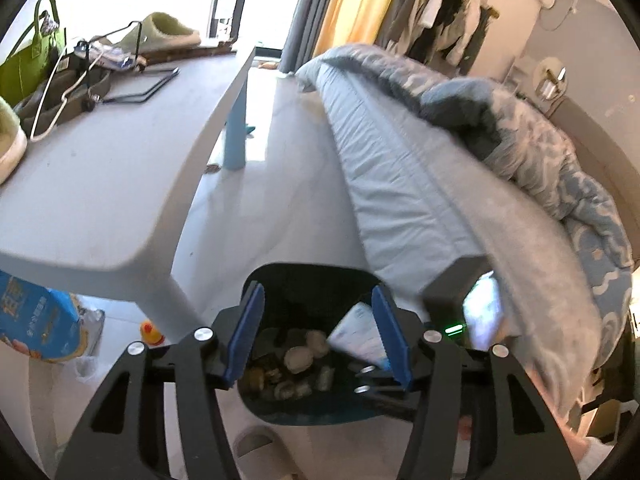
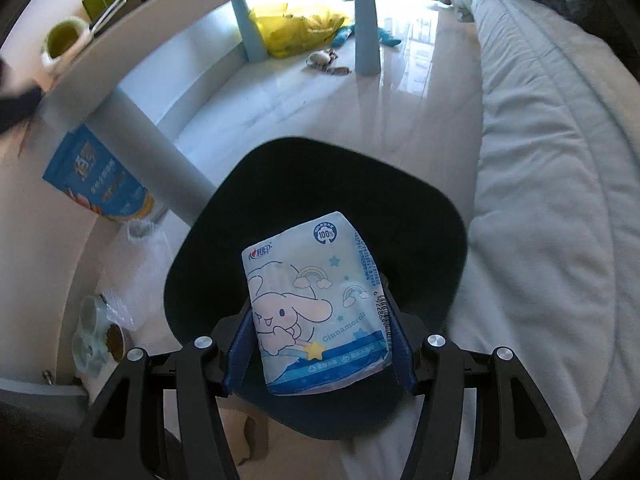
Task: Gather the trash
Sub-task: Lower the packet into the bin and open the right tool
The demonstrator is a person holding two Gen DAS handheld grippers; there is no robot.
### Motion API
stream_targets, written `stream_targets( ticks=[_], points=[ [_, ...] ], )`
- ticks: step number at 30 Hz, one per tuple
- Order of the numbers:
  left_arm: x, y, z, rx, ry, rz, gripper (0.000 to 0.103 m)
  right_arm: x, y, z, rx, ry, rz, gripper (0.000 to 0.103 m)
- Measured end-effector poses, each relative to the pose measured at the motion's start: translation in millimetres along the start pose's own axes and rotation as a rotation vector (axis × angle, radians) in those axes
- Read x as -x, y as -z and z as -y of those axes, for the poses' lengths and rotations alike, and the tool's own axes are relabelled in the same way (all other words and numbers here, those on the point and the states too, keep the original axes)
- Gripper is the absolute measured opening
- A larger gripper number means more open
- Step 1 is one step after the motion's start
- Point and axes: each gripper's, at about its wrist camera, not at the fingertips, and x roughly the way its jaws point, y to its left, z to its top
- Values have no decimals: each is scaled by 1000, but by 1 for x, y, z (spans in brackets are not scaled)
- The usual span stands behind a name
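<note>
Bedroom floor, pale glossy tile, between a white table (image 1: 120,184) on the left and a bed (image 1: 400,184) with a grey-blue quilt on the right. Dark bin (image 2: 432,216) stands on the floor between them, near the bed's corner.

Right gripper (image 2: 320,344): both blue pads clamped on the sides of a tissue pack (image 2: 316,304), light blue with a cartoon dog print. Pack is held over the bin's open mouth, tilted, its upper end pointing toward the far rim.

Left gripper (image 1: 318,336): jaws apart, nothing between the pads. It hangs above the same bin (image 1: 312,280); round pale scraps (image 1: 298,358) lie at the bottom, and the white-and-blue pack (image 1: 356,336) shows at the right side, just beside the right pad.

Around: blue printed bag (image 2: 100,176) on the floor by the near table leg, yellow bag (image 2: 296,28) under the far side of the table, 1 pale slipper (image 1: 172,34) and a green tote (image 1: 28,52) on the tabletop.
</note>
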Motion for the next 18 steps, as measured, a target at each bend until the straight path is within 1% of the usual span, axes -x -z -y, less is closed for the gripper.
stream_targets(
  ticks=[2,4,6,9,12,13,15,18],
  points=[
    [8,-3,4,3,17,15,55,-4,0,-3,14,1,-13,62],
    [14,-7,11,4,22,31,51,-4,-1,-4,29,15,-6,73],
    [23,-9,18,2,29,50,51,0,-3,-5,35,9,7,75],
    [42,-12,28,7,26,100,51,12,-6,1,50,14,40,77],
    [61,-13,35,34,47,152,54,34,-8,9,55,22,87,77],
    [69,-13,38,44,54,172,55,47,-8,13,50,25,115,77],
    [78,-12,44,47,51,191,59,65,-8,18,40,33,157,79],
    [95,-8,54,49,46,226,65,105,-3,21,58,70,247,81]
  ],
)
